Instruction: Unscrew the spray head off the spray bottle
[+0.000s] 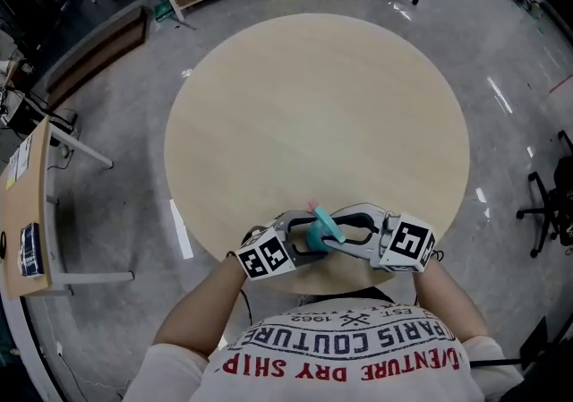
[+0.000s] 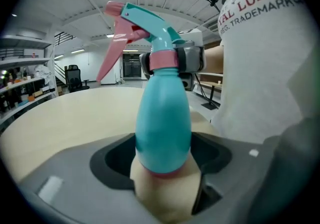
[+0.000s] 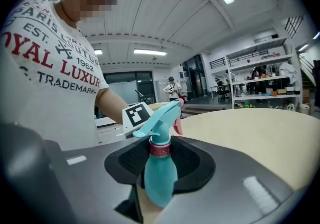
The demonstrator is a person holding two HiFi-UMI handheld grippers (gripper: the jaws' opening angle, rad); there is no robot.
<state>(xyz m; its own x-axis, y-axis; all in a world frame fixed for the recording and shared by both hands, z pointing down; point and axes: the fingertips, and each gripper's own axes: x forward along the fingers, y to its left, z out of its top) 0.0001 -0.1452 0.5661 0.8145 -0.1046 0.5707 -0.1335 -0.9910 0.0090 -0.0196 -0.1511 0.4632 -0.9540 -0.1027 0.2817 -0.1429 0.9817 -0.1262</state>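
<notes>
Head view: spray bottle sits over the 6 o'clock edge of the round table, close to the person's chest. Left gripper comes in from 8 o'clock and right gripper from 4 o'clock. Both meet at the bottle.

Left gripper view: jaws stand wide but are clamped on the lower teal body, with the bottle upright between them. The spray head is at 12 o'clock and its pink trigger points off toward 10 o'clock.

Right gripper's pads are closed on the pink collar, just below the head. Right gripper view agrees: collar in the throat of the jaws, body hanging below.

Step in hand, as I read it: both grips are set and the unscrewing turn is about to start or has barely started. No gap shows between collar and neck, though at this angle I can't rule out a partly backed-off thread.

Next move:
- Left holds the body rigid, no roll.
- Right twists the collar about the bottle's long axis, then regrips as the wrist runs out.
- Keep the two axes aligned, or the collar binds or slips in the pads.
</notes>
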